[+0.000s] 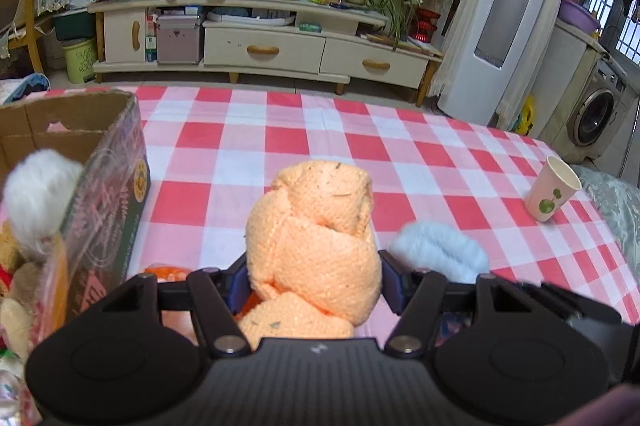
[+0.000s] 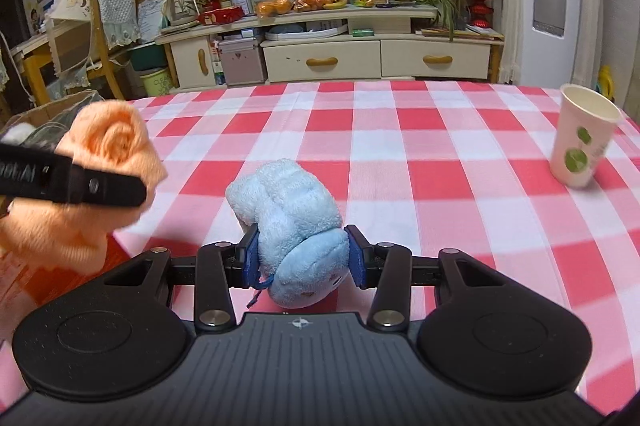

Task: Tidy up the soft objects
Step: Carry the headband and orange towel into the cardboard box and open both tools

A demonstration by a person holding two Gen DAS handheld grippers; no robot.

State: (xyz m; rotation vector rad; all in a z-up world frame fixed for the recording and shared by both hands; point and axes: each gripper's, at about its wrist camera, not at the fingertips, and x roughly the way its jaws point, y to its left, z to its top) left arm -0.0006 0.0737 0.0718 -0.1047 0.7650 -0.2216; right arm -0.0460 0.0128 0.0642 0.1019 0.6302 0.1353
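- Already some plush toys [image 1: 24, 266] are seen inside the cardboard box [image 1: 100, 162] at the left of the table.
- An orange knitted bundle [image 1: 316, 246], twisted and bulky, is gripped by the left gripper [image 1: 314, 276] near the box.
- A fluffy light-blue rolled towel [image 2: 296, 222] is clamped by the right gripper [image 2: 302, 258] above the checked tablecloth [image 2: 400, 154]; both are not yet boxed.

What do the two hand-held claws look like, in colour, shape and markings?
Both look alike. The left claw and the right claw have a matte black ribbed body with a small white emblem, two round black discs at the sides, black angled link arms with silver pivot bolts, and blue pads on the fingers. No cables or sleeves are visible.
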